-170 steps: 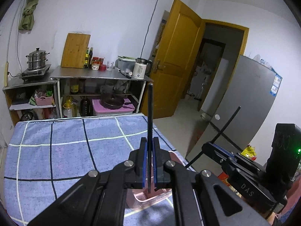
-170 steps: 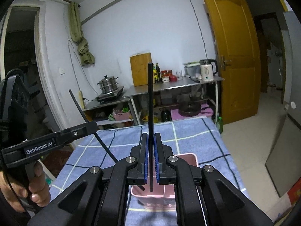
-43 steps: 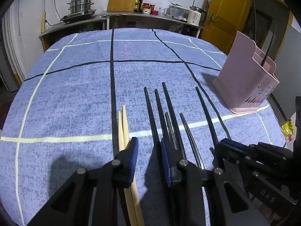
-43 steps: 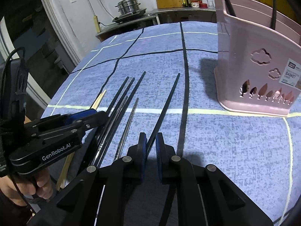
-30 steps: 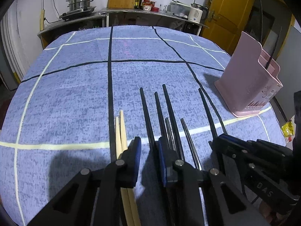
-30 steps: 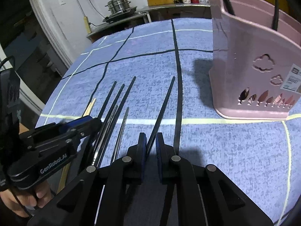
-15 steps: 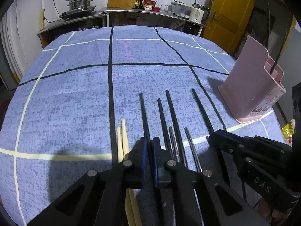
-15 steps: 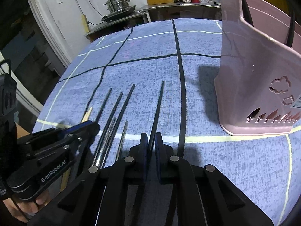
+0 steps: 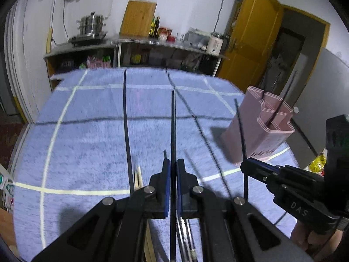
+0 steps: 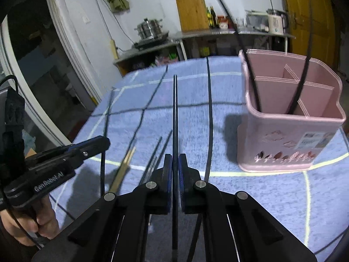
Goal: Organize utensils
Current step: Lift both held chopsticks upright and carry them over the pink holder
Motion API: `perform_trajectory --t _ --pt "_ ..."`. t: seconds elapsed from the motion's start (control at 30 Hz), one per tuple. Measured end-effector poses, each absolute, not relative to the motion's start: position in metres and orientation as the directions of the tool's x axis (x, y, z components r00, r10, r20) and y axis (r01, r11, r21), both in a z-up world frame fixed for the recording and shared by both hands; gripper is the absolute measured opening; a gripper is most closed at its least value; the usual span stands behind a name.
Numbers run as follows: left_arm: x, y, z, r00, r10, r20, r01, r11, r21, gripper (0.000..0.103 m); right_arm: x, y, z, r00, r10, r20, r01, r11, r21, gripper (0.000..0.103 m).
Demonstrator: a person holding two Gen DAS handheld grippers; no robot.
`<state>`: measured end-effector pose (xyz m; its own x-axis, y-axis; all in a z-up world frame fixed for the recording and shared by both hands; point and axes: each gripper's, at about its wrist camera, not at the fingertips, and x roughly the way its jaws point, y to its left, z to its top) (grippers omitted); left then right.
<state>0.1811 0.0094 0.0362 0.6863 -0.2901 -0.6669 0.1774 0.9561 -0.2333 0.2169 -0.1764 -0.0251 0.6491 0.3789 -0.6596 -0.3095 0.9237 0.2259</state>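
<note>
- Left gripper (image 9: 171,168) has its blue pads pressed together on one black chopstick (image 9: 173,126), which runs toward 12 o'clock in the left wrist view, its tip clear of the cloth.
- Right gripper (image 10: 175,163) likewise pinches a second black chopstick (image 10: 175,113), pointing to 12 o'clock in its own view.
- Each gripper shows in the other's camera: the right one (image 9: 248,166) at 4 o'clock with its stick slanting up, the left one (image 10: 102,140) at 8 o'clock with a hand (image 10: 37,222) on its handle.
- Two gripped sticks, then, one per gripper.
- Pink utensil basket (image 10: 290,144) stands at 2 o'clock in the right wrist view, split into compartments, with two black chopsticks in it (image 10: 303,83) leaning out over the rim.
- On the blue checked tablecloth (image 9: 87,142) between the grippers lie two pale wooden chopsticks (image 10: 125,163), side by side and touching.
- Just beside them, toward the right gripper, lie thin dark sticks (image 10: 159,150); about three show, but blur and the fingers hide the exact count.
- At 12 o'clock beyond the table: one steel counter (image 9: 161,43), one stacked steamer pot (image 9: 91,25), one wooden cutting board (image 9: 137,18), one white kettle (image 9: 214,43) and a few bottles.
- One yellow door (image 9: 248,43) stands open at 1 o'clock in the left wrist view.
</note>
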Motion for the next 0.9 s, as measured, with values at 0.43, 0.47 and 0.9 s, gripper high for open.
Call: perform_trajectory --t 0.43,0.47,0.9 --pt "0.156 0.011 0.092 0.736 -0.339 -0.586 0.227 0.939 -0.257 0.006 0.181 -0.198 0.027 0.731 0.389 -0.561 -0.315 0.921 0.228 0.006" --pt "0.155 0.01 0.095 0.737 -0.345 -0.581 0.235 0.937 -0.259 0.006 0.18 -0.199 0.028 0.734 0.388 -0.557 -0.314 0.921 0.229 0.006" --pt "0.158 -0.028 0.109 0.71 -0.411 -0.572 0.313 0.912 -0.266 0.006 0.167 -0.228 0.043 0.767 0.356 -0.534 -0.275 0.934 0.229 0.006"
